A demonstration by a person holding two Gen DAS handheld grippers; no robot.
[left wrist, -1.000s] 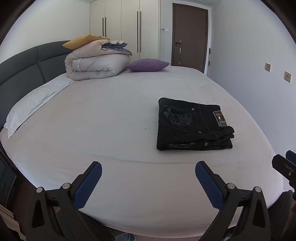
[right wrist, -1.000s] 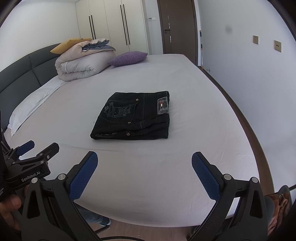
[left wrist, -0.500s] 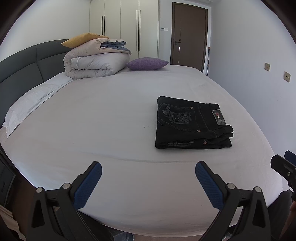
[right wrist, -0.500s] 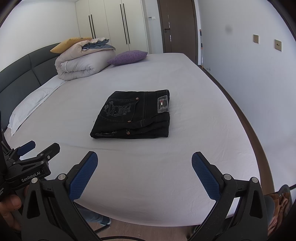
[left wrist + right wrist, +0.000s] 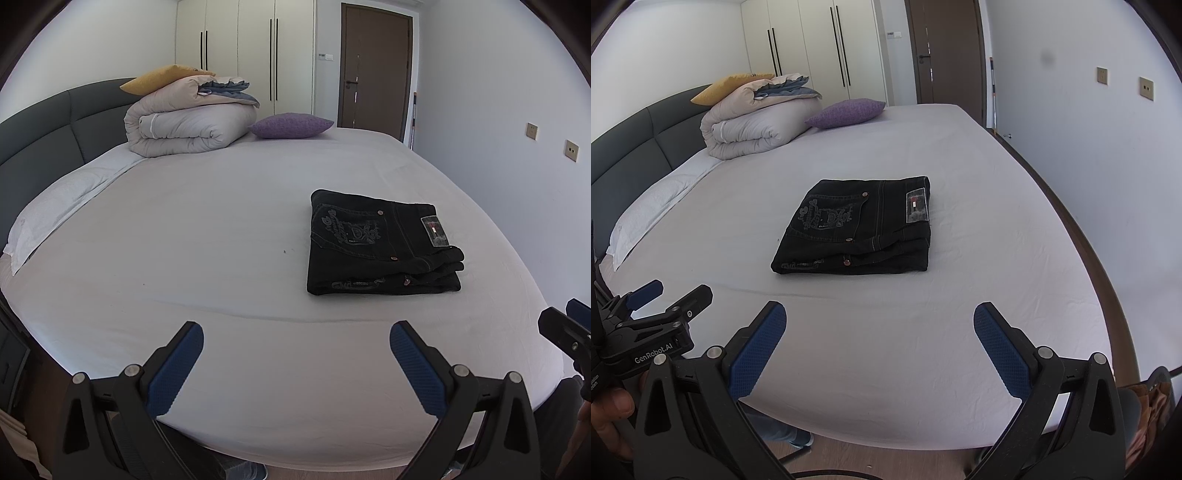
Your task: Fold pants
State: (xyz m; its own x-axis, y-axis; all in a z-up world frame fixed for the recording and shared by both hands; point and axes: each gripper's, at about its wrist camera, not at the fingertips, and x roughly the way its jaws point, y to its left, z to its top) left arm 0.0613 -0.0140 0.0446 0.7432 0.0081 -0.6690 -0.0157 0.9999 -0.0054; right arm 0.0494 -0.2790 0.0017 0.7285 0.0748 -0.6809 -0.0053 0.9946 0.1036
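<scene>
The black pants point(image 5: 384, 243) lie folded into a compact rectangular stack on the white sheet of the bed point(image 5: 221, 229), toward the foot edge and nearer the side that runs along the wall with the switches. An embroidered back pocket and a small label patch face up on top of the stack, and the layered folds show along its near edge.

The left gripper point(image 5: 296, 354) hangs over the foot edge of the bed with its blue-padded fingers point(image 5: 173, 369) spread wide apart and nothing between them. The right gripper point(image 5: 880, 339) sits beside it over the same edge, its fingers point(image 5: 1001, 354) likewise wide apart and holding nothing. Both are well apart from the pants.

At the head of the bed, against the dark padded headboard point(image 5: 44, 125), a rolled duvet point(image 5: 188, 125) carries a yellow pillow point(image 5: 162, 74). A purple cushion point(image 5: 291, 125) lies just beside the duvet, and a white pillow point(image 5: 59, 206) lies along the headboard edge.
</scene>
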